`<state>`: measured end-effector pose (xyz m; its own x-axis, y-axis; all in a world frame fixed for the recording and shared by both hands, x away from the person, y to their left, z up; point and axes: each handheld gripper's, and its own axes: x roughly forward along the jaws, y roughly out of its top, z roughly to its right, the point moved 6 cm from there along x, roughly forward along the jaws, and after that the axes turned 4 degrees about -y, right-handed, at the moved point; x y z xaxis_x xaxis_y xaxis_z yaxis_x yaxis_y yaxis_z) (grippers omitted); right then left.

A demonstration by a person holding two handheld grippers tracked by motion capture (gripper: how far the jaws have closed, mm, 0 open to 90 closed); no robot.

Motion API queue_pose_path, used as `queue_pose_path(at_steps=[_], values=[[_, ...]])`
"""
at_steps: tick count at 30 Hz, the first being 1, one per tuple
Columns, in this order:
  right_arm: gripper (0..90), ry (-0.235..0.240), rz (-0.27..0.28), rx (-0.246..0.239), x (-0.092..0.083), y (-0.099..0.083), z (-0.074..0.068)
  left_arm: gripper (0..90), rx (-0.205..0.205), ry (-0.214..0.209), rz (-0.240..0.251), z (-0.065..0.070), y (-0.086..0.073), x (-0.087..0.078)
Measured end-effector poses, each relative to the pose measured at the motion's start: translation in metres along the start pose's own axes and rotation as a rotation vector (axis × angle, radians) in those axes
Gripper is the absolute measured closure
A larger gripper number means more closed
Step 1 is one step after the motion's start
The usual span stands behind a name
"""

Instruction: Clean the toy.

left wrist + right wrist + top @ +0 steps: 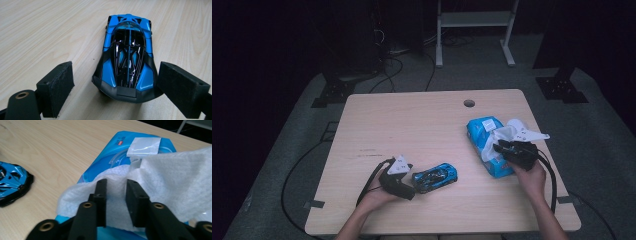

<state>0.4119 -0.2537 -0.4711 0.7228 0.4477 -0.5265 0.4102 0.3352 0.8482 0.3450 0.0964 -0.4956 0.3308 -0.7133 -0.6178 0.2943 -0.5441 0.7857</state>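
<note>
A blue and black toy car [435, 176] stands on the wooden table [412, 125] near the front. My left gripper [414, 182] is open around its near end [127, 57], one pad on each side, the left pad well clear of it. A blue pack of wet wipes [477, 130] lies at the right, with a white wipe [175, 175] drawn out of its top. My right gripper [117, 181] hangs over the pack [117, 147], its jaws a narrow gap apart with a fold of the wipe between them. The pads show no firm pinch on it.
A round cable hole [469, 103] sits near the table's far edge. Cables trail from both grippers over the front edge. Beyond the table, a white frame [474, 20] and dark stands rest on the grey floor. The toy car [11, 182] lies left of the pack.
</note>
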Motion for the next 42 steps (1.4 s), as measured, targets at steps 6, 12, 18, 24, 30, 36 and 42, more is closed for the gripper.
queue_pose_path(at_steps=[6,12,18,24,30,36,42], values=[[86.3,-0.002,-0.011,-0.001,-0.005,0.001,0.0,14.3,-0.01,0.006,0.005,-0.001,-0.001,-0.002],[87.7,0.04,0.026,0.058,-0.014,0.009,0.0,14.2,-0.01,-0.003,0.004,-0.002,-0.002,-0.003],[88.2,0.083,0.037,0.085,-0.017,0.014,-0.005,13.2,-0.016,-0.003,0.005,-0.002,-0.002,-0.002],[88.8,0.1,0.058,0.071,-0.023,0.02,-0.013,12.6,-0.014,0.0,0.004,-0.003,-0.002,-0.002],[88.9,0.094,0.037,0.047,-0.021,0.019,-0.017,12.4,-0.013,-0.002,0.005,-0.003,-0.002,-0.002],[88.5,0.1,0.049,0.045,-0.023,0.022,-0.02,12.1,-0.013,-0.002,0.006,-0.003,-0.002,-0.002],[45.3,-0.032,0.005,0.007,-0.014,0.02,-0.01,11.6,-0.001,0.005,0.002,-0.002,-0.002,-0.003]])
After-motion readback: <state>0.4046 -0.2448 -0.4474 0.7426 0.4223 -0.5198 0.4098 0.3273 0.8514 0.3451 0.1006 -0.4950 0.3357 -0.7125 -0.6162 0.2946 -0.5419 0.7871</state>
